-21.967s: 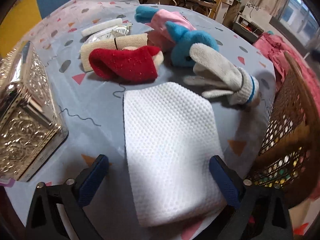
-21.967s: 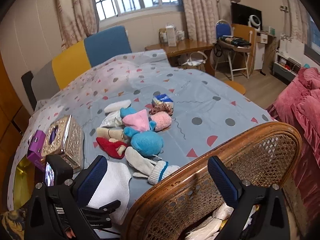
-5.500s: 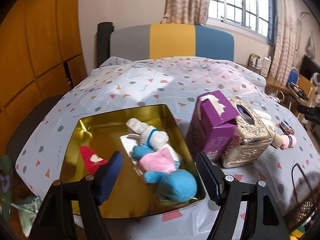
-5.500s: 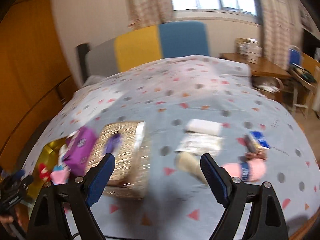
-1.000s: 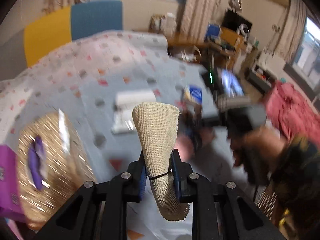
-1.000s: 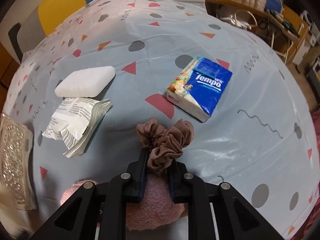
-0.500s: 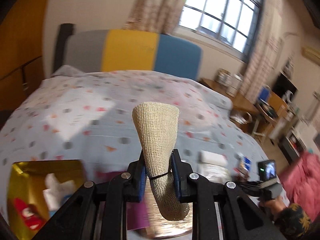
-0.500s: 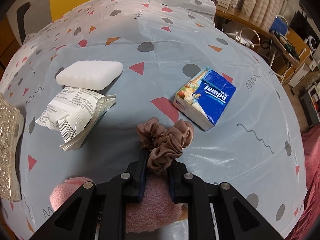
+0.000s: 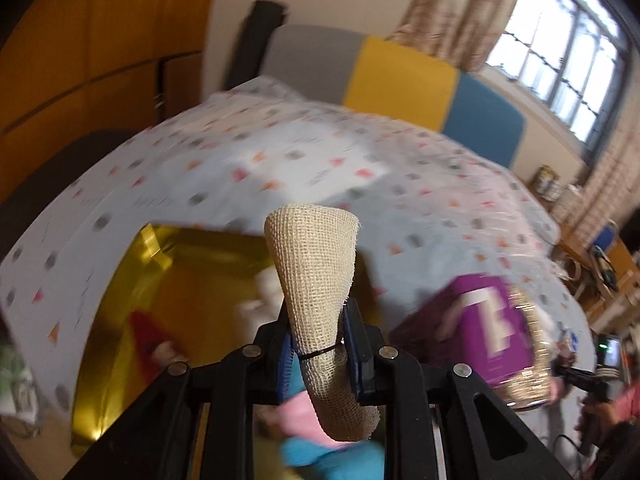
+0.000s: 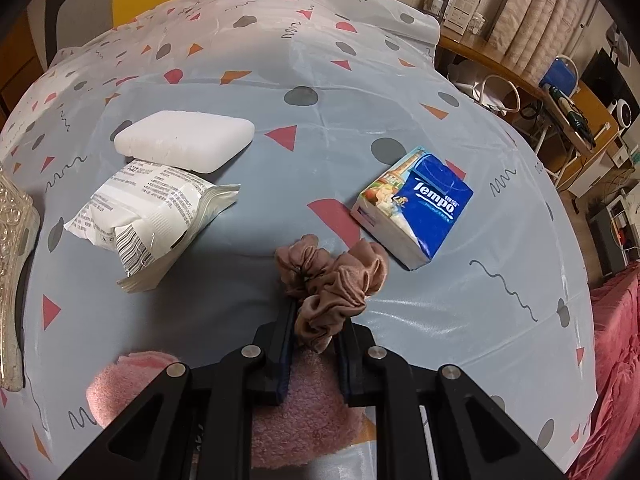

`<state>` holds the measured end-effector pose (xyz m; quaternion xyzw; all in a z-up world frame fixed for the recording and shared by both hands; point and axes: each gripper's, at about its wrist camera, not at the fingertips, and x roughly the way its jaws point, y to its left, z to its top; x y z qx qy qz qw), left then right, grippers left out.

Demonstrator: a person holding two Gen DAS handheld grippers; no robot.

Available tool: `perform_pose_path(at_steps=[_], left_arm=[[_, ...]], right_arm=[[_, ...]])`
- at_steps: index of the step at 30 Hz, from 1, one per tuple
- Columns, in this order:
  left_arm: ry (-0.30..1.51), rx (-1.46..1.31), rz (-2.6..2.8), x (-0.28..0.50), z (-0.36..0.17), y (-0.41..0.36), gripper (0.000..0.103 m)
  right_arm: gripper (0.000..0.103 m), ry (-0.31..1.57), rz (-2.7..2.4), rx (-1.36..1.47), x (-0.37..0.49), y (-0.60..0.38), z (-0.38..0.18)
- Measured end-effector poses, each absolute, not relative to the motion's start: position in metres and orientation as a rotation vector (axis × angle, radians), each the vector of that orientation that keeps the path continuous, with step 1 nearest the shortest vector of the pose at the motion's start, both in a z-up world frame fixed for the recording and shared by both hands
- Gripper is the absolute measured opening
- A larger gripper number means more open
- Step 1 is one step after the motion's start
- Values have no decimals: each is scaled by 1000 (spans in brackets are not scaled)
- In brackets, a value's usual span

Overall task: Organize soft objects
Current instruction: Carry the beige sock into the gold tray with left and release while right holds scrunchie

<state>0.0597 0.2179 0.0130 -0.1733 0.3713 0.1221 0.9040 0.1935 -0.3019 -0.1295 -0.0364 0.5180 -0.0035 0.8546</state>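
Burlap roll (image 9: 316, 276) is clamped upright in left tool (image 9: 320, 350), above gold tray (image 9: 120, 280). Right tool (image 10: 314, 344) pinches brown scrunchie (image 10: 330, 280), w/ pink fuzzy item (image 10: 304, 396) under it. Risk: roll dropped past tray's rim or onto purple box (image 9: 480, 328); thin scrunchie grip may slip. Counter w/ dotted plastic cover (image 10: 320, 60); curtained window (image 9: 560, 60), wood panels.

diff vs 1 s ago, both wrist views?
The left hand-held gripper, shut on the beige mesh roll, swung from above the loose items to over the gold tray. The right hand-held gripper stays shut on the brown scrunchie; the tissue pack, wipes packet and white sponge lie as before.
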Motion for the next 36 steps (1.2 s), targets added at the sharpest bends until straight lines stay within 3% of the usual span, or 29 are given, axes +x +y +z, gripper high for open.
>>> perform_pose_path(at_steps=[10, 15, 22, 24, 36], left_arm=[[840, -455, 358, 49, -27, 271, 23], [868, -435, 355, 55, -38, 271, 50], [814, -311, 424, 40, -27, 254, 61], [780, -281, 413, 34, -20, 245, 71], [774, -221, 228, 25, -6, 186, 73]], right_arm=[[16, 1084, -19, -101, 190, -297, -129], [16, 1084, -16, -97, 191, -298, -129], [16, 1084, -16, -101, 192, -298, -129], [16, 1085, -17, -99, 193, -299, -129], [16, 1022, 54, -17, 191, -291, -101]])
